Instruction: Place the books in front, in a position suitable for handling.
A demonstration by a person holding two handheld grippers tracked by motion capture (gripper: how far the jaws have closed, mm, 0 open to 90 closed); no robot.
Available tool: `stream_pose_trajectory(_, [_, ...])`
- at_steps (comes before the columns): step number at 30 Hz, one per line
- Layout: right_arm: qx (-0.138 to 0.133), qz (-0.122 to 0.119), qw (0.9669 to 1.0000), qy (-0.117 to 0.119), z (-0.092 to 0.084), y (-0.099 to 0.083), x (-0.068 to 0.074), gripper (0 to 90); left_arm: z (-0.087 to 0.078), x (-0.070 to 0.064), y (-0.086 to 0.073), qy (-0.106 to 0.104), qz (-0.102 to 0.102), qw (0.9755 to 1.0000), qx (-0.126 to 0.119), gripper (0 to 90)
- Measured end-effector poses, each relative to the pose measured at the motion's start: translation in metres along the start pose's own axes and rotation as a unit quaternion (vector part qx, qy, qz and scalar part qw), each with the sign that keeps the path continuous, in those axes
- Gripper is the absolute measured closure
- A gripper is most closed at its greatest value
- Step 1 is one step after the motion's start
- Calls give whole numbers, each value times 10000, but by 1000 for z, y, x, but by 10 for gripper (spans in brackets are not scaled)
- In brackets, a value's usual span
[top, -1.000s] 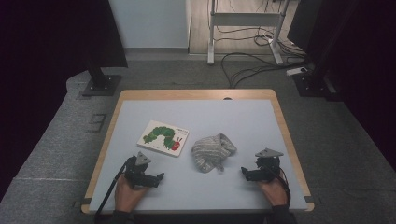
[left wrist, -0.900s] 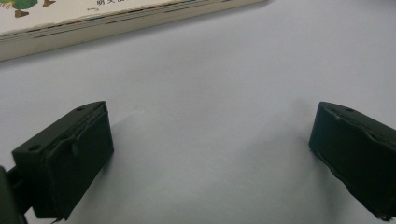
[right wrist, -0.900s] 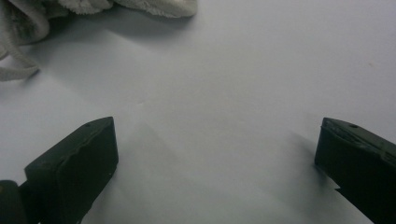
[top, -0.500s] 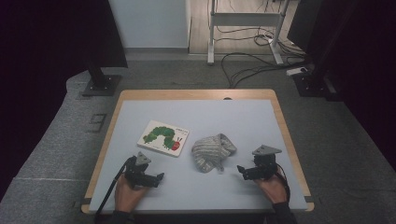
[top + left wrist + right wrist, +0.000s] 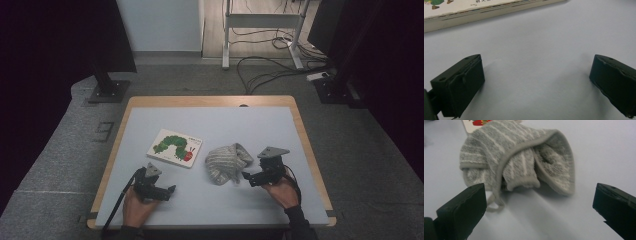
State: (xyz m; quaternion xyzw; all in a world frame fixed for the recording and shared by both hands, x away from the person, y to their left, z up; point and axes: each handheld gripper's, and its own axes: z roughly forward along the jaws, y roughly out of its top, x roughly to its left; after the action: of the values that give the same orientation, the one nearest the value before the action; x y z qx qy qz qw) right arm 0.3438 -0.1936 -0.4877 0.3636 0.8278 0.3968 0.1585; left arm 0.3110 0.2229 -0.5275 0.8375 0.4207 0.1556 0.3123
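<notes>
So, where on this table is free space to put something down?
The far strip of the table, beyond the book and the grey striped cloth, is bare. So is the near middle, between the left claw and the right claw. It is crowded where the open right claw faces the cloth.

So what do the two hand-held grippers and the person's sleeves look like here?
Both grippers are black. The left gripper and right gripper each carry a grey three-cornered plate on top and trail a black cable. Up close, the jaws are blocky black pads with small holes near the tips. A dark sleeve covers the right wrist.
</notes>
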Motion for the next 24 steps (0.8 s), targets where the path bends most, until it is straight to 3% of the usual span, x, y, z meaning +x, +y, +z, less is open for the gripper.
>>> stream_pose_trajectory(10, [73, -188, 9995, 260, 15, 20, 9, 0, 0, 0, 0, 0, 2, 10000, 0, 0])
stream_pose_trajectory(24, [253, -348, 9975, 558, 54, 43, 18, 0, 0, 0, 0, -2, 2, 10000, 1, 0])
